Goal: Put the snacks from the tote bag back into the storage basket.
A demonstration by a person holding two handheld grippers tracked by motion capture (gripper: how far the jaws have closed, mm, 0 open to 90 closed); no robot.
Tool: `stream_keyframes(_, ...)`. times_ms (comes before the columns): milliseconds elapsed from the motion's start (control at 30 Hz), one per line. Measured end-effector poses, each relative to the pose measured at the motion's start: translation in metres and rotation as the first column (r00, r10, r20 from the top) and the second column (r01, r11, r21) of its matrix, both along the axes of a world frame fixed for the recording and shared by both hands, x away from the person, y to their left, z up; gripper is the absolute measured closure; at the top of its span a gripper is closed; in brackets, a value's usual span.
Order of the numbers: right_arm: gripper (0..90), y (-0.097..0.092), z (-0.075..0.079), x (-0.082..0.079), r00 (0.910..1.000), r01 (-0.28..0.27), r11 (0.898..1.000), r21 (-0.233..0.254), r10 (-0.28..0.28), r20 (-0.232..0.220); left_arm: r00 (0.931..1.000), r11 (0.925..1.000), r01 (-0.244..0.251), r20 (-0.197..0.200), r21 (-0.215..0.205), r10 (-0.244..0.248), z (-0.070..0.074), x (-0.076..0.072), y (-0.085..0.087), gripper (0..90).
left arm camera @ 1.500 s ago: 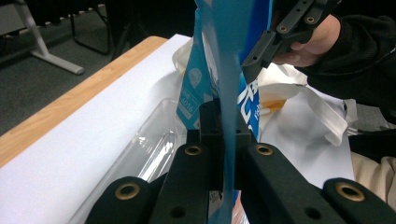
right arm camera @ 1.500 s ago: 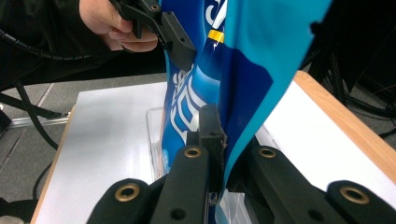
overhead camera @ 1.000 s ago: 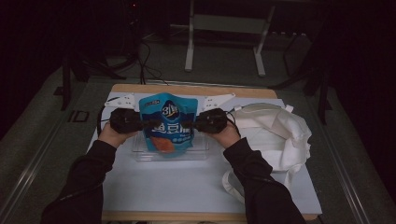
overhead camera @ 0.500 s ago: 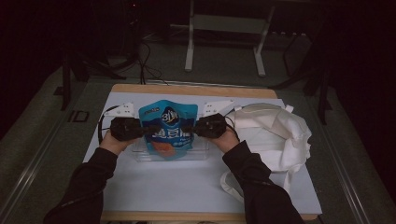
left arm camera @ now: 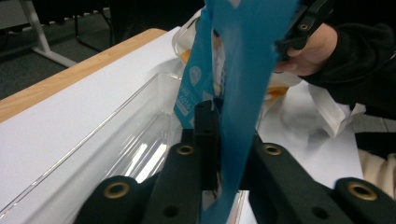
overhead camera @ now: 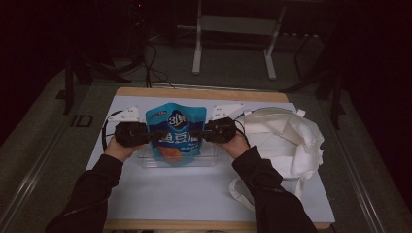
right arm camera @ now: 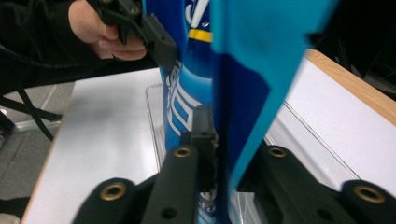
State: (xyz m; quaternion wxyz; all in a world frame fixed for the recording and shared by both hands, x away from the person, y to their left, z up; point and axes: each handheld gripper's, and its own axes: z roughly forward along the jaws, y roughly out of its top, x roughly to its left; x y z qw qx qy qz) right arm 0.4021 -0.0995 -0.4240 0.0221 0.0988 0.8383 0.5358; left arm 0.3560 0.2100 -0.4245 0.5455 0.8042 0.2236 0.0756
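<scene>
A blue snack pouch (overhead camera: pixel 177 132) with white lettering and an orange picture stands upright over a clear plastic tray (overhead camera: pixel 146 160) on the white table mat. My left gripper (overhead camera: pixel 154 134) is shut on the pouch's left edge and my right gripper (overhead camera: pixel 197 132) is shut on its right edge. In the left gripper view the pouch (left arm camera: pixel 238 88) runs up between the black jaws of that gripper (left arm camera: pixel 228 154), with the tray (left arm camera: pixel 126 130) below. Seen from the right gripper view, the pouch (right arm camera: pixel 233 84) is pinched by its gripper (right arm camera: pixel 226 154), and the other hand holds the far edge.
A crumpled white cloth bag (overhead camera: pixel 286 141) lies on the right of the table, close to my right hand. Two white cards (overhead camera: pixel 127 114) lie behind the grippers. The table's wooden edge (overhead camera: pixel 204 93) runs along the back, with a dark floor and metal stand legs beyond.
Both grippers have drawn back toward the person with the pouch, which now stands more upright over the tray.
</scene>
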Motion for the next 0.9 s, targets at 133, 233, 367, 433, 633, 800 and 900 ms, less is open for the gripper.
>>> stream_keyframes(133,59.0,-0.002,0.005,0.001,0.9998,0.015,1.000,0.015,-0.015,-0.010,0.9995,0.9995,-0.031,0.007,0.001,0.031,0.003,-0.003,-0.001,66.4)
stream_keyframes(233,43.7,-0.004,0.009,0.000,0.9995,0.032,0.999,0.014,-0.032,0.000,0.9981,0.9979,-0.061,0.007,-0.023,0.061,0.007,-0.005,0.001,50.8)
stream_keyframes(367,26.6,-0.007,0.013,0.000,0.9994,0.031,0.999,0.016,-0.030,-0.016,0.9965,0.9962,-0.083,-0.017,-0.026,0.082,0.011,-0.005,0.001,26.3)
stream_keyframes(433,17.8,-0.009,0.014,-0.001,0.9993,0.033,0.999,0.016,-0.033,-0.015,0.9982,0.9979,-0.058,-0.016,-0.028,0.058,0.012,-0.006,0.000,13.4)
stream_keyframes(633,13.8,-0.019,0.018,0.000,0.9980,0.026,0.998,0.059,-0.023,-0.059,0.9897,0.9894,-0.143,0.001,-0.025,0.143,0.012,-0.015,-0.002,1.4)
stream_keyframes(800,13.7,-0.028,0.023,-0.006,0.9986,0.048,0.998,0.047,-0.047,-0.024,0.9872,0.9872,-0.159,0.013,-0.013,0.159,0.010,-0.027,0.004,1.4)
stream_keyframes(900,13.7,-0.033,0.024,-0.009,0.9987,0.050,0.998,0.041,-0.049,-0.015,0.9867,0.9867,-0.162,0.005,-0.006,0.162,0.008,-0.034,0.007,1.4)
